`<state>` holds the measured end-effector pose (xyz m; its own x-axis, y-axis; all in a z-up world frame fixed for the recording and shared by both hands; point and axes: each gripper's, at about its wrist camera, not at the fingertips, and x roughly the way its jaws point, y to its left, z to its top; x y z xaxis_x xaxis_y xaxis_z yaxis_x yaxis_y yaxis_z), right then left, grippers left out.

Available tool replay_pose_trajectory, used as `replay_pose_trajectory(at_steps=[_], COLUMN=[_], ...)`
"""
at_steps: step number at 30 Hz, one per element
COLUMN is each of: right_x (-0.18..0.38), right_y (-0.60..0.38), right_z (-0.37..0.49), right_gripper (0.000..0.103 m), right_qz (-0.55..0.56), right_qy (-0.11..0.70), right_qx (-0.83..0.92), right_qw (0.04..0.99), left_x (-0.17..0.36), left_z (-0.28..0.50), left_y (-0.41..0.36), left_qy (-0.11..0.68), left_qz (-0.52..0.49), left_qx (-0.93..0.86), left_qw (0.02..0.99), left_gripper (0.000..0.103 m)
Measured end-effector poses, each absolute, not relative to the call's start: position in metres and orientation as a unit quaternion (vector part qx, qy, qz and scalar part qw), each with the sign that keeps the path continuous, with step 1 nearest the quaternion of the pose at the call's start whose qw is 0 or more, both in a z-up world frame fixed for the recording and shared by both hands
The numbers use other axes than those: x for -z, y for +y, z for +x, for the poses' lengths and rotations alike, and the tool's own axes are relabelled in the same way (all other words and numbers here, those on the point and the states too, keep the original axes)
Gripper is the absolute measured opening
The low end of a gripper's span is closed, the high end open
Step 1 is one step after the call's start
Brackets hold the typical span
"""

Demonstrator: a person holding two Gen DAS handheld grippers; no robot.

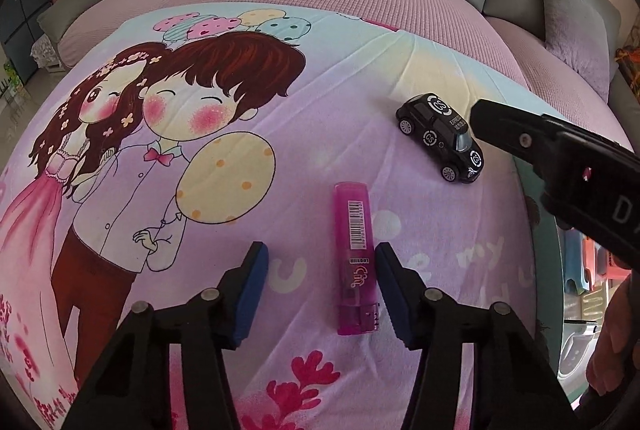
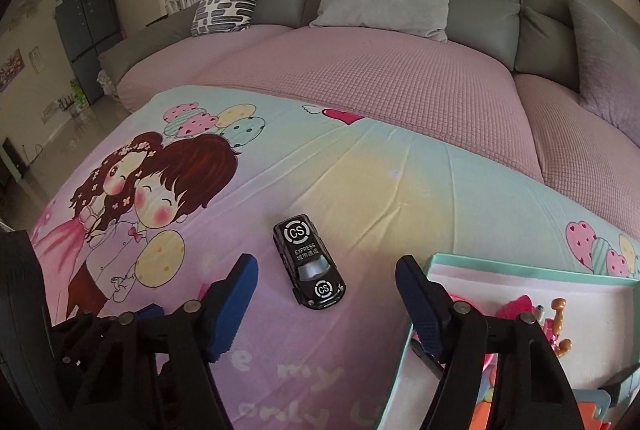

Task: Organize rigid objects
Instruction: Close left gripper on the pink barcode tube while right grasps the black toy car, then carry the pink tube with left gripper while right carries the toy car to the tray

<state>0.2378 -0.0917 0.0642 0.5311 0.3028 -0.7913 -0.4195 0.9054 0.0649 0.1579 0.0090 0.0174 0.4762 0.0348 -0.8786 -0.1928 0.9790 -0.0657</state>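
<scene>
step: reaching to pick | left tool [image 1: 320,272] unclenched astride lighter [image 1: 356,258], lower centre, on bed | right tool [image 2: 326,284] unclenched astride car [image 2: 309,262], centre | next: clench both, carry to box [image 2: 520,270], lower right

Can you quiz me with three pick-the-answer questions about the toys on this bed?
1. Where is the lighter?
A. between the left gripper's fingers
B. in the box
C. on a pillow

2. What colour is the toy car?
A. red
B. black
C. yellow

3. What is the right gripper doing?
A. squeezing the car
B. open around the car
C. holding the lighter

Answers: 1 A, it lies on the sheet between both pads. 2 B, black with white round marks. 3 B, its pads stand apart from the car.
</scene>
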Motion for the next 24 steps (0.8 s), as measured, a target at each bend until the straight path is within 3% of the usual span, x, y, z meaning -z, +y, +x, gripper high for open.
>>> replay_pose_trajectory(at_steps=[3, 5, 10, 12, 22, 23, 24], right_x=[-0.053, -0.046, -0.033, -0.033, -0.060, -0.065, -0.070], right_y=[-0.082, -0.077, -0.067, -0.067, -0.099, -0.104, -0.109], right_z=[0.245, 0.249, 0.257, 0.259, 0.232, 0.226, 0.220], right_gripper=[0.056, 0.054, 0.048, 0.039, 0.033, 0.026, 0.000], right_qz=[-0.084, -0.086, -0.094, -0.093, -0.014, -0.006, 0.000], right_qy=[0.450, 0.458, 0.473, 0.472, 0.444, 0.437, 0.430], right_qx=[-0.207, -0.211, -0.208, -0.203, -0.185, -0.183, -0.180], right_qw=[0.864, 0.859, 0.851, 0.853, 0.877, 0.881, 0.884], left_x=[-0.019, -0.019, -0.019, -0.018, -0.024, -0.026, -0.028], left_z=[0.158, 0.158, 0.158, 0.159, 0.155, 0.154, 0.153], left_y=[0.011, 0.015, 0.020, 0.020, 0.021, 0.020, 0.017], left_qy=[0.505, 0.504, 0.502, 0.501, 0.489, 0.487, 0.485], left_qz=[-0.083, -0.090, -0.094, -0.096, -0.105, -0.104, -0.102], left_qx=[-0.062, -0.063, -0.064, -0.064, -0.052, -0.048, -0.045], left_qw=[0.857, 0.857, 0.857, 0.858, 0.864, 0.866, 0.867], left_gripper=[0.040, 0.031, 0.021, 0.020, 0.020, 0.020, 0.020])
